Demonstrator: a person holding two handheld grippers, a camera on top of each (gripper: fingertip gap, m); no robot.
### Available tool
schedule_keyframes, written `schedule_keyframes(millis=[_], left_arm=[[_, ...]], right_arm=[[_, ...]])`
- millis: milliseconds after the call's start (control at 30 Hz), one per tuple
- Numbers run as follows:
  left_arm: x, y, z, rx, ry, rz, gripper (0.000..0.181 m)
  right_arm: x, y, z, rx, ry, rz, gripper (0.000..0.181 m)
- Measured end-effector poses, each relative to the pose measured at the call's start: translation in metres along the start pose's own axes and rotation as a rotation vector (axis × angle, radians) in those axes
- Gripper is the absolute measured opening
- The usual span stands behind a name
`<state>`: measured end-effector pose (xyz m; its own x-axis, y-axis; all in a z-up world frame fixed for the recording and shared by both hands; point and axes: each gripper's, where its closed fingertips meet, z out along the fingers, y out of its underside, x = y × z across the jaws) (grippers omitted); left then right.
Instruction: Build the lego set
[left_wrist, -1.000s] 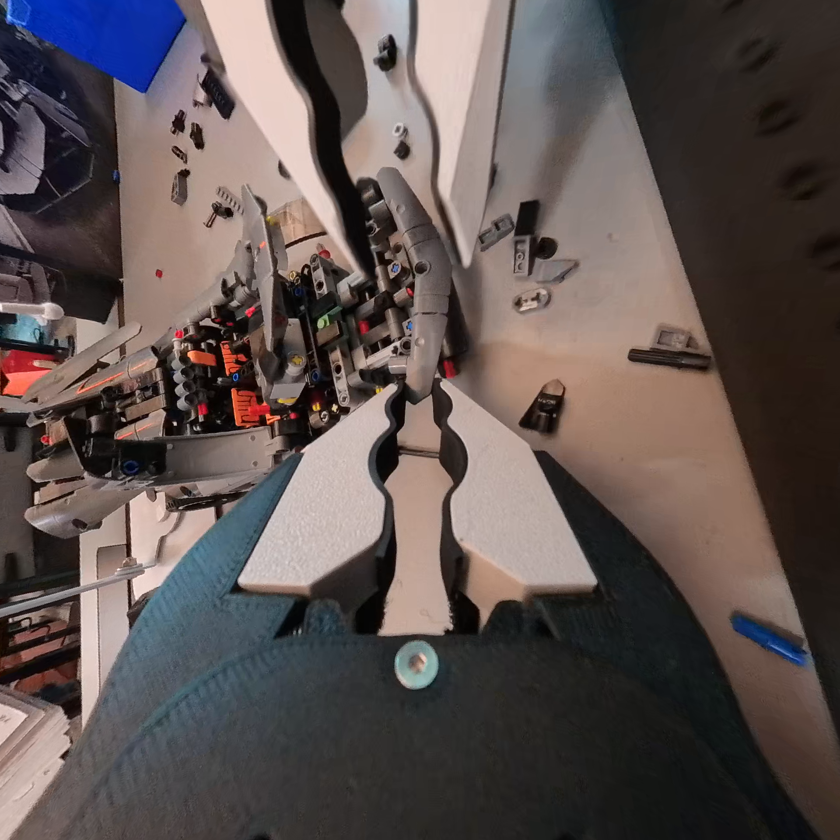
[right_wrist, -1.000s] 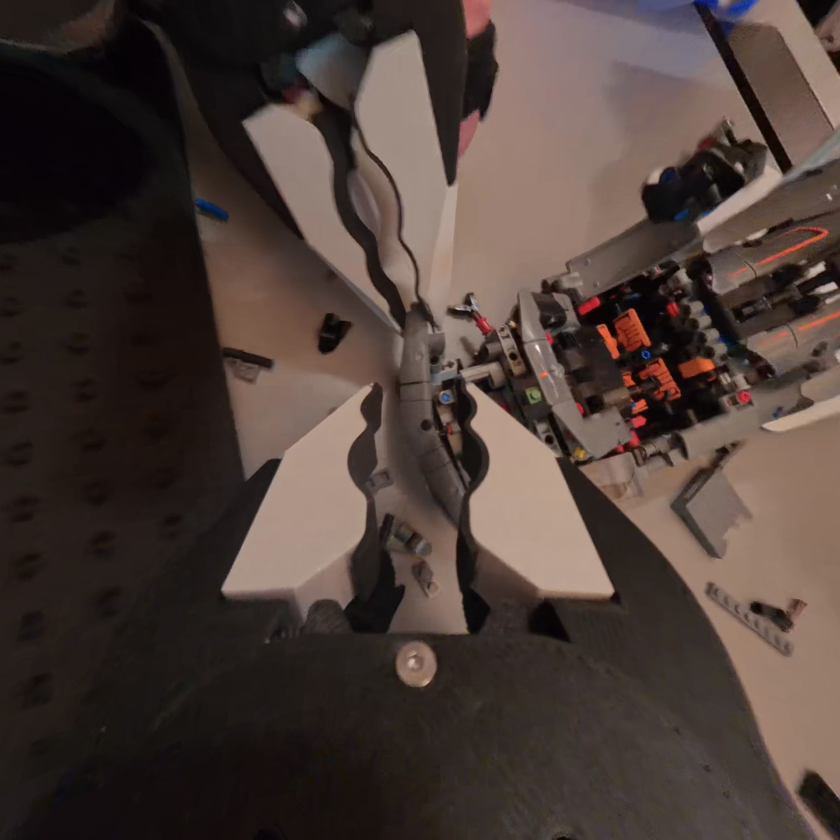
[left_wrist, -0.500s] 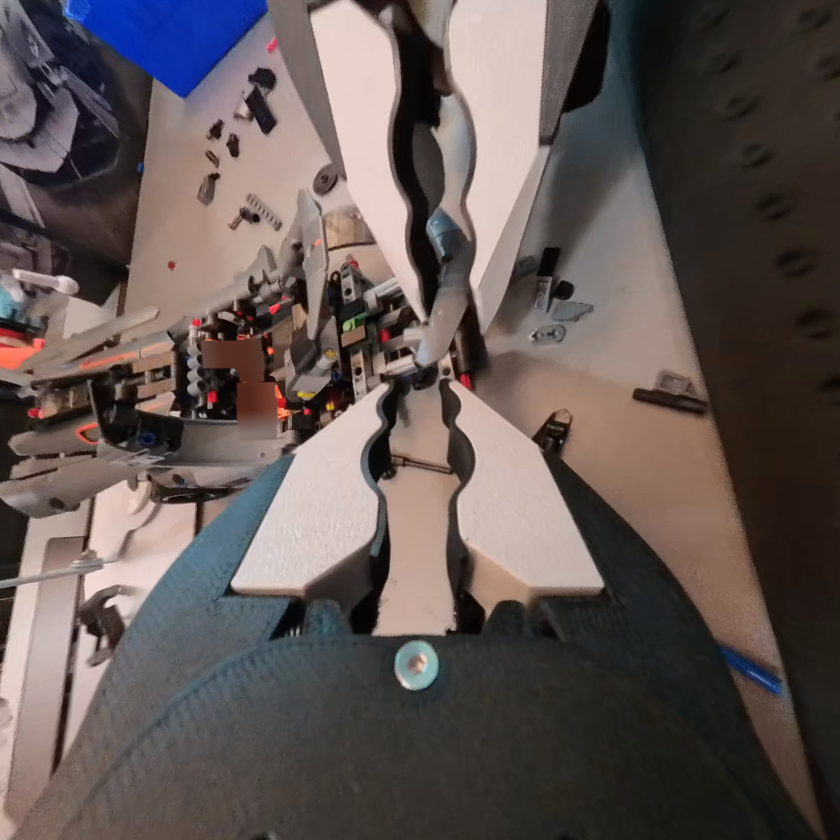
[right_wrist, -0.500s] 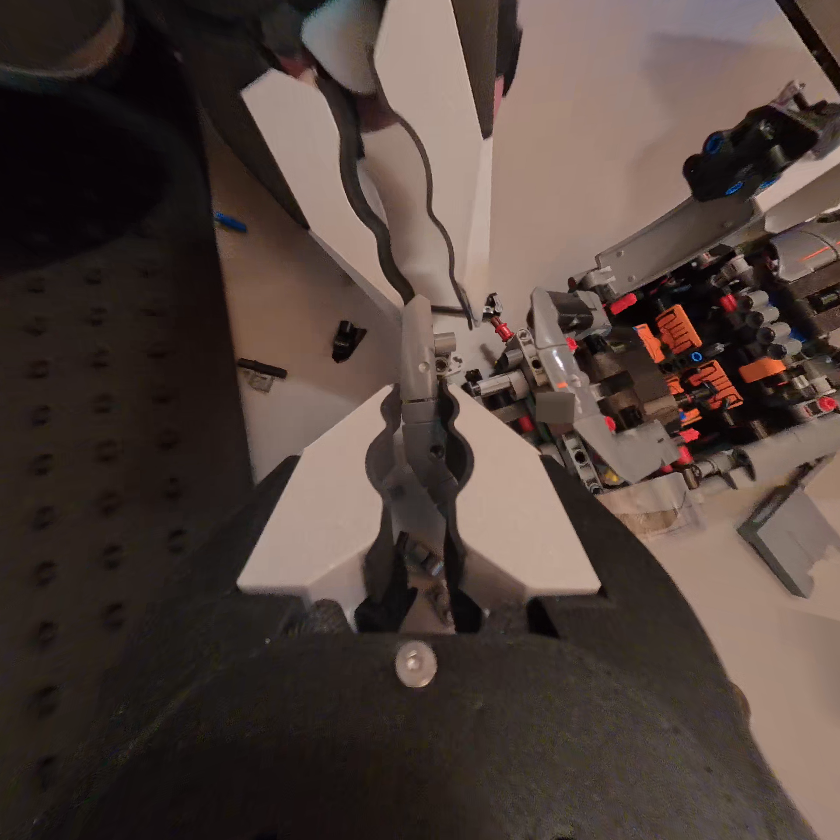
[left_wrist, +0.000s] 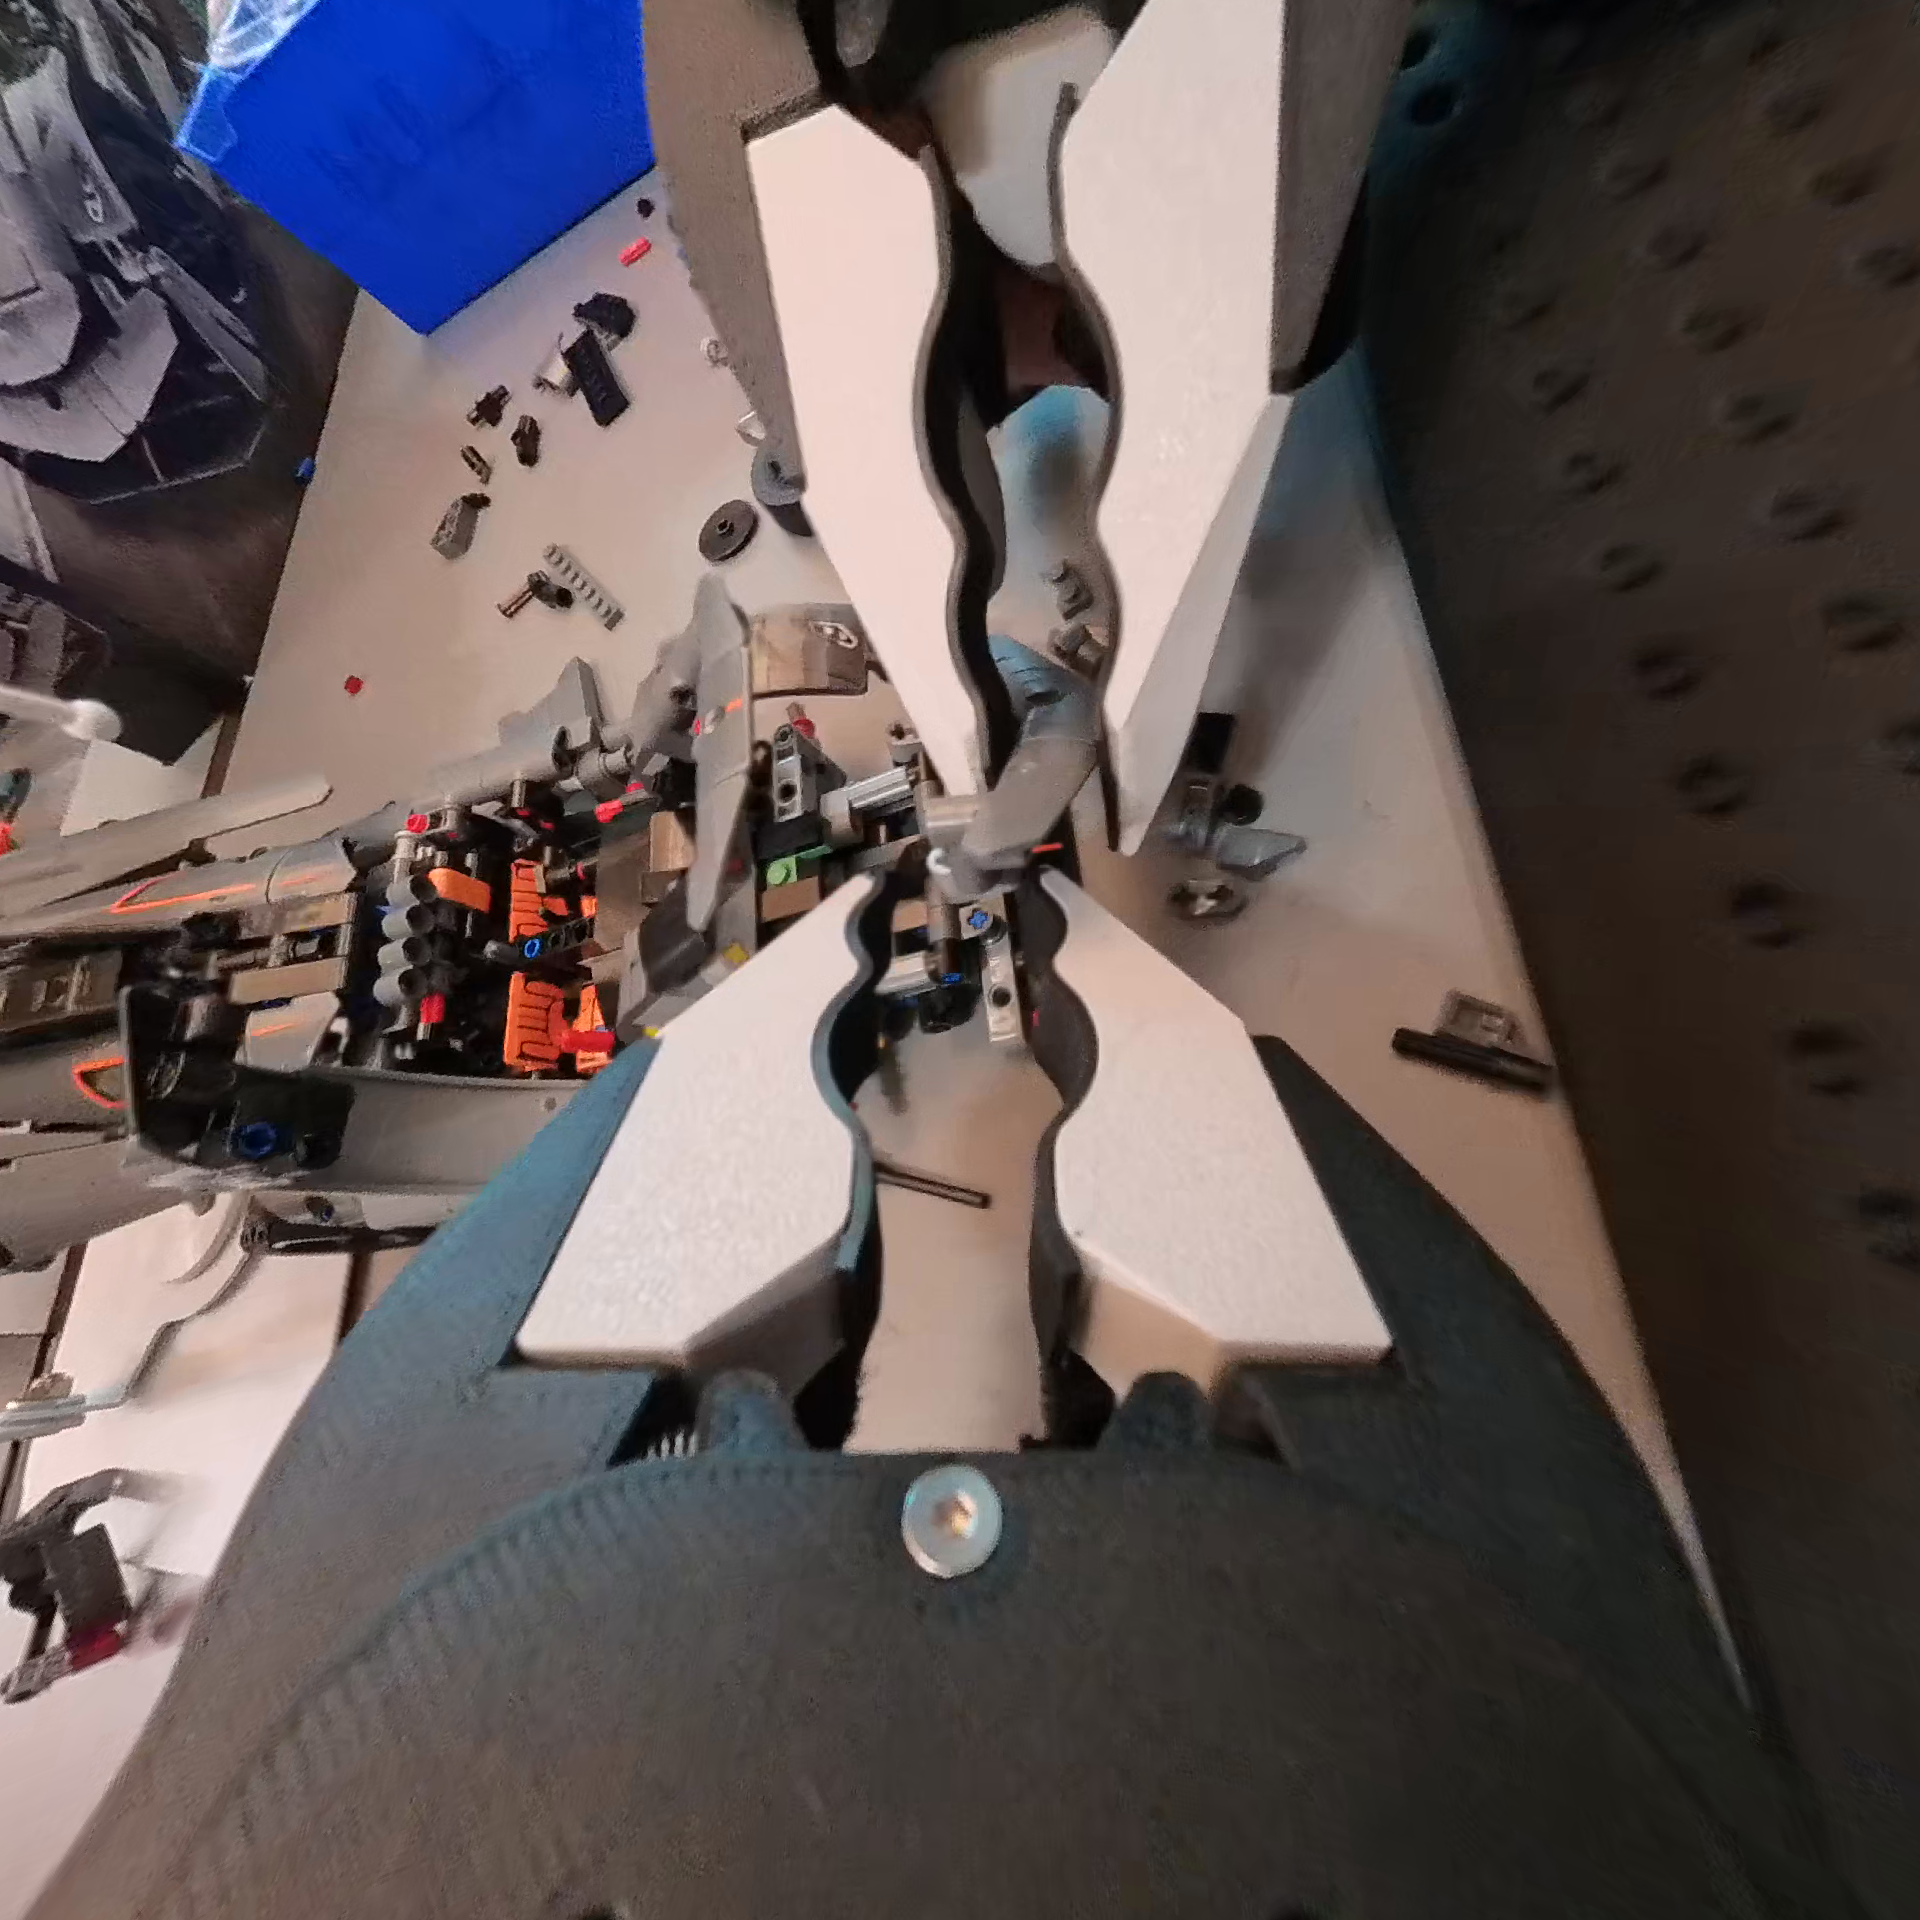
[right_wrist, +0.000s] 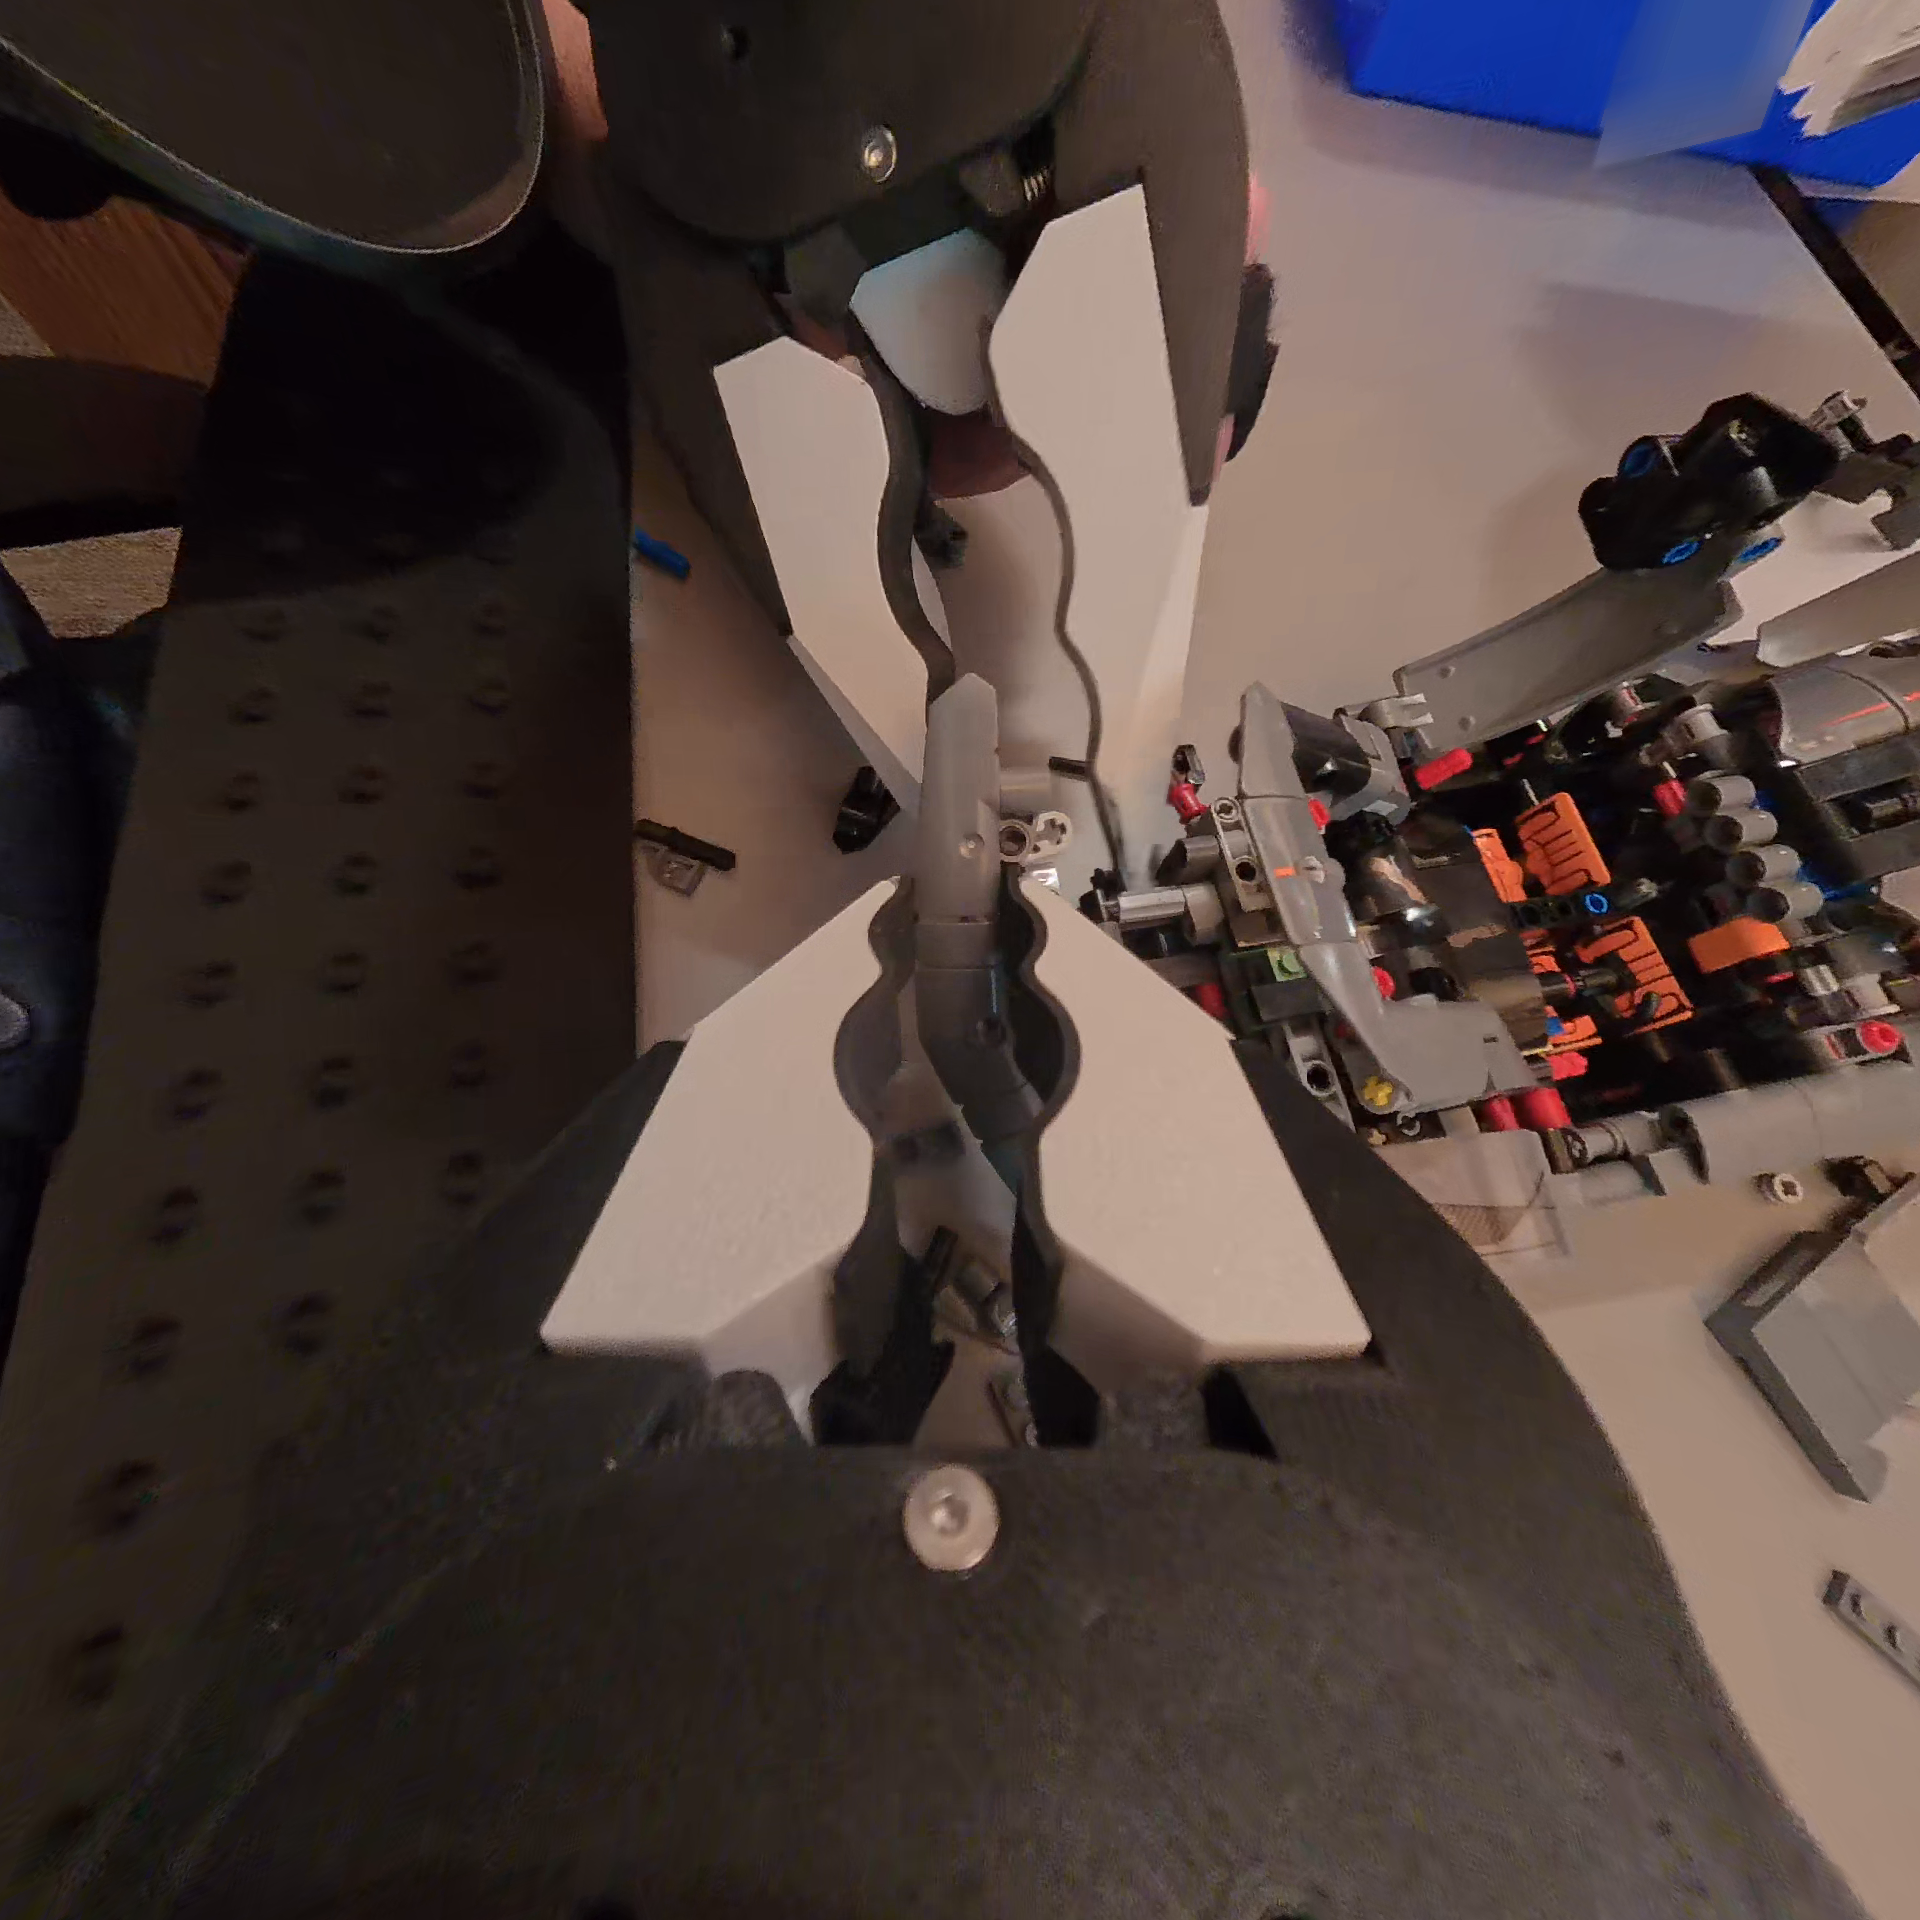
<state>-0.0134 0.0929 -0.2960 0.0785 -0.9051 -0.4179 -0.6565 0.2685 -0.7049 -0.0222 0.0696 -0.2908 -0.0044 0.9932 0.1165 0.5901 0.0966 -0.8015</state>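
Right wrist view, close: the right gripper (right_wrist: 956, 904) pinches a long gray curved piece (right_wrist: 961, 935) at the middle of the frame
Left wrist view, close: the left gripper (left_wrist: 956, 883) is spread, with nothing held, at the middle of the frame
Piece: its tip pokes up past the fingers; its other end looks joined to the model
Model: the big gray, black and orange lego model (right_wrist: 1507, 935) lies on the white table (right_wrist: 1403, 436), at the right of the frame
Loose bits: small dark parts (left_wrist: 540, 416) lie at the upper left, past the model
How it will handle: light, hard, smooth, likely easy to snap apart
Where to hold: the thick middle of the piece, not the thin tip
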Motion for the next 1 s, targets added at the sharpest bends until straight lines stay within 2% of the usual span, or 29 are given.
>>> schedule_keyframes(millis=[67,467,633,733,833,933,1000], left_arm=[[0.004,0.000,0.002,-0.005,-0.003,0.040,0.014],[0.008,0.006,-0.002,-0.081,0.002,0.133,0.013],[-0.014,0.030,-0.029,-0.152,-0.001,0.074,0.020],[-0.036,0.063,-0.052,-0.248,-0.041,0.003,0.019],[-0.053,0.107,-0.077,-0.382,-0.077,-0.084,0.017],[-0.056,0.114,-0.086,-0.339,-0.067,-0.166,0.014],[-0.054,0.119,-0.084,-0.367,-0.065,-0.156,0.014]], right_arm=[[-0.001,0.001,0.000,-0.004,0.000,-0.008,0.013],[-0.004,0.009,-0.002,-0.048,-0.011,-0.056,0.014],[-0.005,0.012,-0.005,-0.049,-0.027,-0.062,0.014],[-0.005,0.016,-0.008,-0.060,-0.030,-0.077,0.014],[0.000,0.022,-0.014,-0.068,-0.024,-0.076,0.014],[0.005,0.028,-0.021,-0.076,-0.014,-0.071,0.014],[0.007,0.032,-0.025,-0.078,-0.013,-0.064,0.014]])
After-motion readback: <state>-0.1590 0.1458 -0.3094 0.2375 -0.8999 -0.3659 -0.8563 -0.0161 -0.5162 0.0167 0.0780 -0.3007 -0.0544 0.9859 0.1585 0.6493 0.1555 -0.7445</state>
